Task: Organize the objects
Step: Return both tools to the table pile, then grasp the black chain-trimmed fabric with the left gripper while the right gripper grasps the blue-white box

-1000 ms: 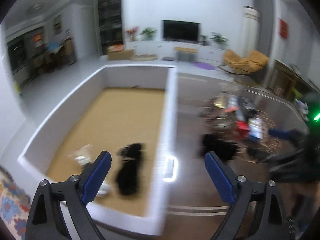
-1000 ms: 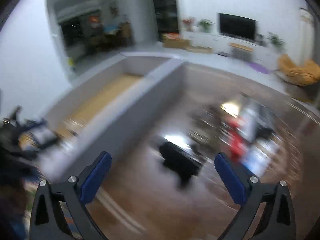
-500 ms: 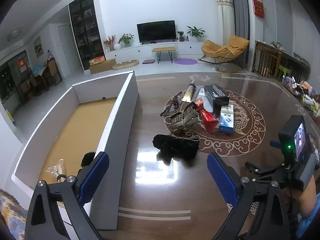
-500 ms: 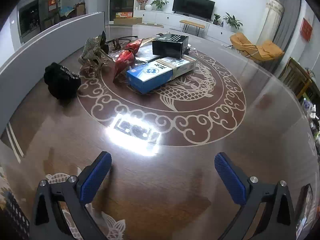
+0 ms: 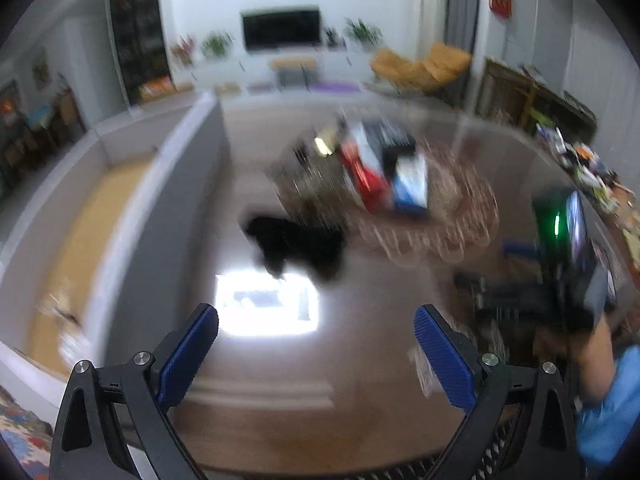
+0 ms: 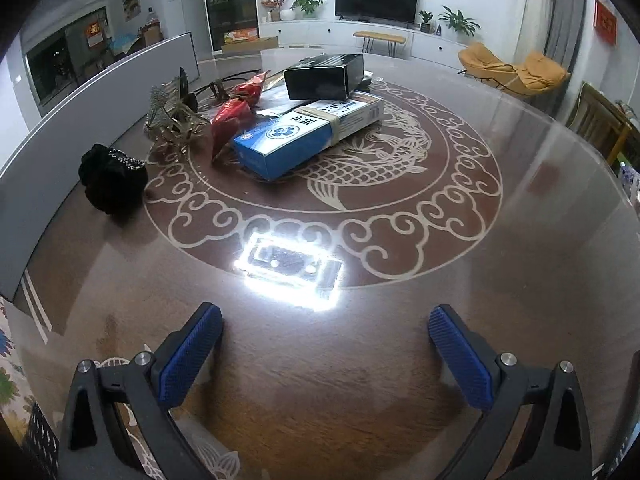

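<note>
A pile of objects lies on the round brown table [image 6: 520, 208]: a blue and white box [image 6: 288, 140], a black box [image 6: 324, 76], a red packet [image 6: 232, 114], a spiky gold ornament [image 6: 168, 114] and a black pouch with a chain [image 6: 112, 178]. My right gripper [image 6: 326, 330] hangs open above the table's near edge, well short of the pile. The left wrist view is blurred. There my left gripper [image 5: 316, 334] is open above the table, with the black pouch [image 5: 296, 244] ahead of it. The white storage box [image 5: 112, 216] stands at the left.
The white box holds a small pale item [image 5: 60, 312], blurred. The other gripper's camera unit [image 5: 568, 240] and a hand with a blue sleeve [image 5: 608, 392] sit at the right of the left wrist view. A patterned rug [image 6: 8, 360] lies below the table.
The left gripper swung right from over the white box to the table and is still moving. The right gripper swung from the box side to face the pile, then steadied.
</note>
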`<state>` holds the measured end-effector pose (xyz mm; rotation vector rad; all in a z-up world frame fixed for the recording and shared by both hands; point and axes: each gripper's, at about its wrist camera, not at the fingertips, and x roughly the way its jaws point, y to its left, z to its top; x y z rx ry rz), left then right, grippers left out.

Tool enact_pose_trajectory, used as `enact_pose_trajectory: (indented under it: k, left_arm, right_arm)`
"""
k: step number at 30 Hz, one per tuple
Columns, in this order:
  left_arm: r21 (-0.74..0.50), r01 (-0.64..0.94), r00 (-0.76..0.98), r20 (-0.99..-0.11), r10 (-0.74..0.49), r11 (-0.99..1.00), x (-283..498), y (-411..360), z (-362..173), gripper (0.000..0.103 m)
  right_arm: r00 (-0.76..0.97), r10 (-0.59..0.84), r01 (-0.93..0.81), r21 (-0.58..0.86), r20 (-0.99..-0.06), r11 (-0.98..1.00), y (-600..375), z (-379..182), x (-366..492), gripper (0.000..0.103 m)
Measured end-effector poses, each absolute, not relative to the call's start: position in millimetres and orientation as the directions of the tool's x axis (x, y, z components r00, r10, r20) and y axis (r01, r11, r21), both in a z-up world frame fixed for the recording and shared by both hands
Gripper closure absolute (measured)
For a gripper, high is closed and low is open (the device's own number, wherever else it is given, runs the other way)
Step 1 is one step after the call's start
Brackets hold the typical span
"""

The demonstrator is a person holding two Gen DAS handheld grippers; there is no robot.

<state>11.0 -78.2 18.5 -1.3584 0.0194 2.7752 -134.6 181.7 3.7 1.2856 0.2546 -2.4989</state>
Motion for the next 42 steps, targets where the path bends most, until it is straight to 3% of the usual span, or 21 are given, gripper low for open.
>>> enact_pose_trajectory:
  k: [3, 6, 12, 15, 18, 21, 24, 35, 42]
  left_arm:
    - [-0.081, -0.046, -0.533, -0.841, 0.093, -0.996, 4, -76, -15, 0.003]
    - [-0.128, -0.016, -0.532, -0.839, 0.117, -0.992, -16, -76, -22, 0.003]
    - [-0.182, 0.147, -0.582, -0.810, 0.064, -0.972, -91, -91, -18, 0.003]
    - [-0.140, 0.216, -0.568, -0.823, -0.008, -0.966, -125, -97, -28, 0.003]
    - [-0.156, 0.161, -0.541, -0.840, 0.045, -0.974, -146, -100, -45, 0.005]
    - [-0.160, -0.050, -0.557, -0.815, 0.161, -0.986, -145, -82, -45, 0.004]
    - [-0.038, -0.188, -0.544, -0.828, 0.136, -0.981, -132, -62, -45, 0.004]
    - [-0.052, 0.013, -0.530, -0.847, 0.037, -0.999, -120, -82, -48, 0.003]
    - [0.006, 0.013, -0.541, -0.841, -0.013, -1.000, -107, -82, -52, 0.000]
  right_arm:
    - [-0.547, -0.197, 0.357, -0.014, -0.814, -0.934, 182, 4, -134, 0.000]
    - [-0.547, -0.197, 0.358, -0.014, -0.814, -0.934, 181, 4, -134, 0.000]
    - [-0.546, -0.198, 0.359, -0.014, -0.814, -0.933, 181, 4, -134, 0.000]
    - [-0.546, -0.198, 0.360, -0.014, -0.814, -0.933, 181, 4, -134, 0.000]
    - [-0.546, -0.199, 0.361, -0.014, -0.814, -0.933, 181, 4, -134, 0.000]
    - [-0.546, -0.200, 0.361, -0.014, -0.814, -0.932, 182, 4, -134, 0.000]
    - [-0.546, -0.200, 0.362, -0.014, -0.814, -0.932, 182, 4, -134, 0.000]
    - [-0.545, -0.202, 0.364, -0.013, -0.814, -0.931, 182, 4, -134, 0.000]
    - [-0.544, -0.203, 0.366, -0.013, -0.814, -0.930, 181, 4, -135, 0.000]
